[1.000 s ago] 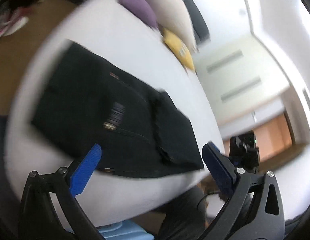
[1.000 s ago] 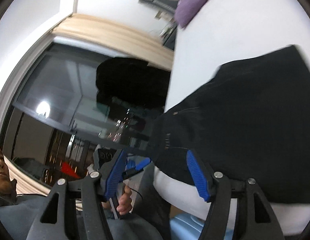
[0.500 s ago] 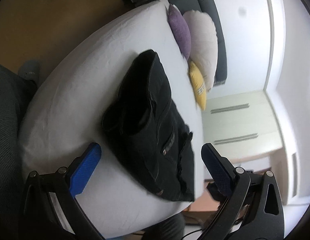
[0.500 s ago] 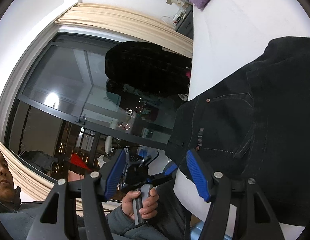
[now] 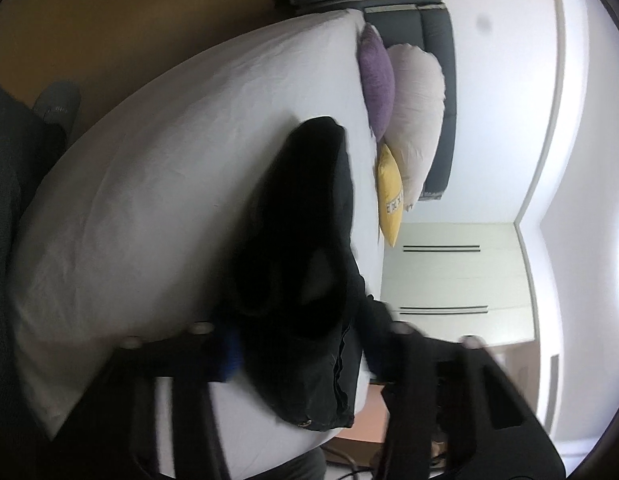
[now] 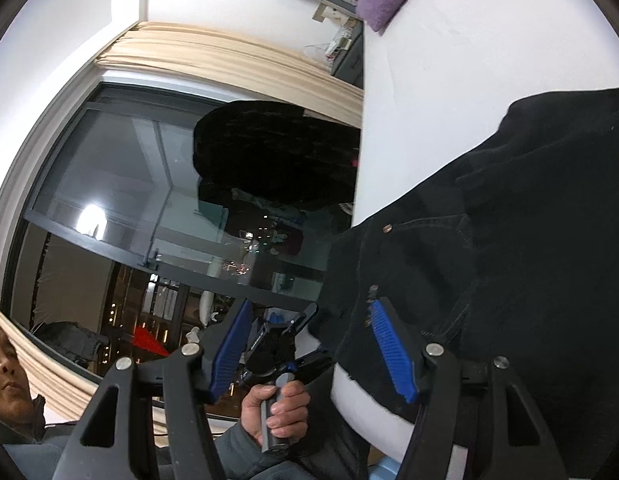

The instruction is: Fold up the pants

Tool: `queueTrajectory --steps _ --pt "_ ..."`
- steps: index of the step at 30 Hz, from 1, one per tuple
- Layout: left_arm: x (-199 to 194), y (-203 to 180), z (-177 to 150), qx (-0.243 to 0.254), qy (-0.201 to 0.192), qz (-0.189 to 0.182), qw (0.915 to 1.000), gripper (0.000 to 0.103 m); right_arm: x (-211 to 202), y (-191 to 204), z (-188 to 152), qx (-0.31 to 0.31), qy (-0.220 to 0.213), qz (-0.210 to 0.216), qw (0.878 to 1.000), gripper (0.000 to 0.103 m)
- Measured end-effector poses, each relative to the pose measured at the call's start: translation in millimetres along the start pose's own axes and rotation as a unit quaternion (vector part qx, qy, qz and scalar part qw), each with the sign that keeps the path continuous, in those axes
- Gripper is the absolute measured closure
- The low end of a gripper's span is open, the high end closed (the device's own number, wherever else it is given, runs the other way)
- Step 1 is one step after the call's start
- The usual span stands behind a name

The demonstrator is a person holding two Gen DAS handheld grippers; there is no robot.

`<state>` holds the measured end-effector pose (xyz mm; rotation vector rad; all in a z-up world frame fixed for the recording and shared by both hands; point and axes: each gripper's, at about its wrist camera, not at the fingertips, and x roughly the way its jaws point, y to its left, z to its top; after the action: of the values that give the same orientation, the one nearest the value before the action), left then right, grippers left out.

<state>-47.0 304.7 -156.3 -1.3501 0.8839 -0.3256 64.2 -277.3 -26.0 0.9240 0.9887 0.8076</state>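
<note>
Black denim pants (image 5: 305,264) heaped on a white-sheeted bed (image 5: 157,184), near edge of the fabric hanging over the mattress corner, a metal rivet showing at the hem. Left gripper (image 5: 301,350), blurred, jaws just drawn in from wide, pinching the near fold of the pants between blue pad (image 5: 229,354) on one side and dark finger on the other. Purple cushion (image 5: 376,80), pale pillow (image 5: 417,120) and yellow cushion (image 5: 389,192) lined up along the far side of the bed against a dark headboard (image 5: 433,40). Wooden floor (image 5: 121,28) beyond the mattress.

From the right wrist: right gripper (image 6: 313,348) spread, blue-ribbed fingers (image 6: 389,348) apart, one lying against the waistband area of the pants (image 6: 509,248), the other clear of the cloth in open air. No fabric pinched between them. Between those fingers, a bare hand (image 6: 275,404) around the handle of the left gripper (image 6: 309,344) at the bed's corner. Large dark window (image 6: 129,216) with beige curtain (image 6: 229,56) behind; a person's grey sleeve (image 6: 237,452) at the lower edge.
</note>
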Motion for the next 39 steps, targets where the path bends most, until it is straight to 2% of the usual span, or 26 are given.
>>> queueTrajectory --steps 6,10,11,13,14,15,17,25,27,31,34,35,38,39 --pt "2.1 1.4 1.0 0.007 -0.001 0.005 1.0 0.082 12.9 -19.4 19.1 0.015 0.027 -0.05 0.998 0.039" --pt "3.2 -13.9 1.7 0.031 -0.001 0.008 0.9995 0.085 28.9 -36.4 25.0 0.027 0.054 -0.086 0.994 0.04" --pt "2.7 -17.6 1.6 0.035 0.0 0.009 0.9993 0.086 33.0 -43.9 24.9 0.036 0.063 -0.099 0.992 0.04" --pt "1.6 -25.2 0.8 0.048 0.001 0.011 0.9988 0.087 43.9 -68.7 20.9 0.064 0.09 -0.166 0.98 0.039" --pt "1.9 -30.6 0.2 0.057 0.001 0.012 0.9983 0.087 45.1 -75.7 19.3 0.071 0.089 -0.166 0.979 0.045" --pt "5.3 -42.7 2.0 0.065 0.001 0.012 0.9978 0.087 42.8 -78.9 18.5 0.075 0.079 -0.156 0.982 0.046" --pt "5.9 -60.2 -0.7 0.088 0.002 0.01 0.996 0.087 38.1 -81.7 15.7 0.085 0.065 -0.142 0.984 0.047" --pt "15.5 -125.4 -17.3 0.152 0.016 -0.006 0.9882 0.087 40.2 -70.6 -0.3 0.053 0.046 -0.153 0.986 0.046" --pt "20.6 -135.4 -17.5 0.159 0.017 -0.005 0.9871 0.087 38.1 -65.1 2.9 0.066 0.05 -0.152 0.985 0.043" --pt "19.9 -140.9 -22.6 0.16 0.02 -0.002 0.9869 0.087 34.1 -55.6 29.1 0.058 0.026 -0.12 0.991 0.039" --pt "21.2 -143.4 -22.9 0.16 0.019 0.002 0.9869 0.087 47.7 -78.5 39.2 0.095 0.034 -0.124 0.987 0.035" --pt "21.3 -143.5 -23.1 0.16 0.018 0.003 0.9869 0.087 51.8 -87.6 38.9 0.104 0.035 -0.128 0.986 0.036" --pt "22.4 -144.2 -23.4 0.162 0.018 0.005 0.9866 0.087 48.1 -107.4 34.7 0.135 0.005 -0.117 0.984 0.057" --pt "23.1 -144.3 -23.3 0.164 0.018 0.006 0.9863 0.087 46.3 -106.1 33.6 0.138 0.005 -0.112 0.984 0.057"
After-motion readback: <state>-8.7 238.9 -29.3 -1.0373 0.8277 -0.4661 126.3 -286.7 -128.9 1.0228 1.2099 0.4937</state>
